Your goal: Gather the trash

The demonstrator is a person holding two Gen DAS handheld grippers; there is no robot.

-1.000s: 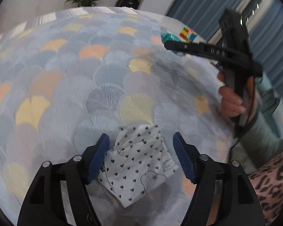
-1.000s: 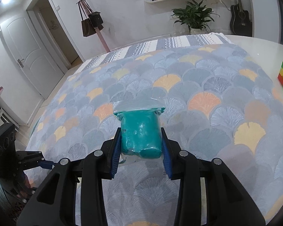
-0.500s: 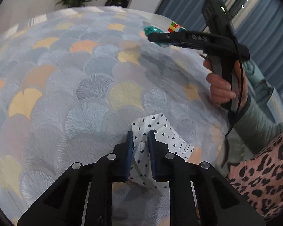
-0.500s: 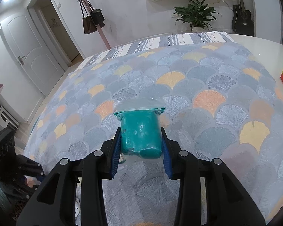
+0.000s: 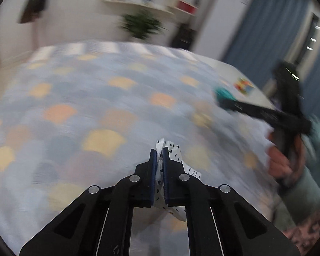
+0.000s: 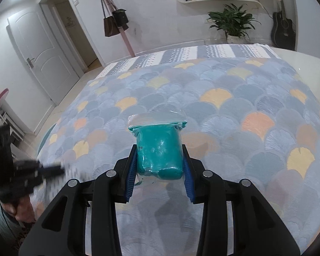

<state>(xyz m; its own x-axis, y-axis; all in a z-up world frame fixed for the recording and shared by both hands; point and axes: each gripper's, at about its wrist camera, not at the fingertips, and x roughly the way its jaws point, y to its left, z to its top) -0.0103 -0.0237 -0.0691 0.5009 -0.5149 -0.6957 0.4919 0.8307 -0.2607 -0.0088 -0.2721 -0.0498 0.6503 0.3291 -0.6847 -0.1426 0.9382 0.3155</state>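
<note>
My left gripper is shut on a white paper bag with small black hearts, pinched between the blue pads and lifted off the bed. The left wrist view is blurred by motion. My right gripper is shut on a clear zip bag of teal stuff, held above the bed cover. The right gripper and its teal bag also show in the left wrist view at the right. The left gripper shows blurred at the left edge of the right wrist view.
A bed with a blue, yellow and orange scallop-pattern cover fills both views. A coloured cube lies on the white surface at the right. A door, a potted plant and a guitar stand beyond the bed.
My left gripper closed on the heart-print paper bag, then lifted it and swung upward fast. My right gripper kept holding the teal bag almost still.
</note>
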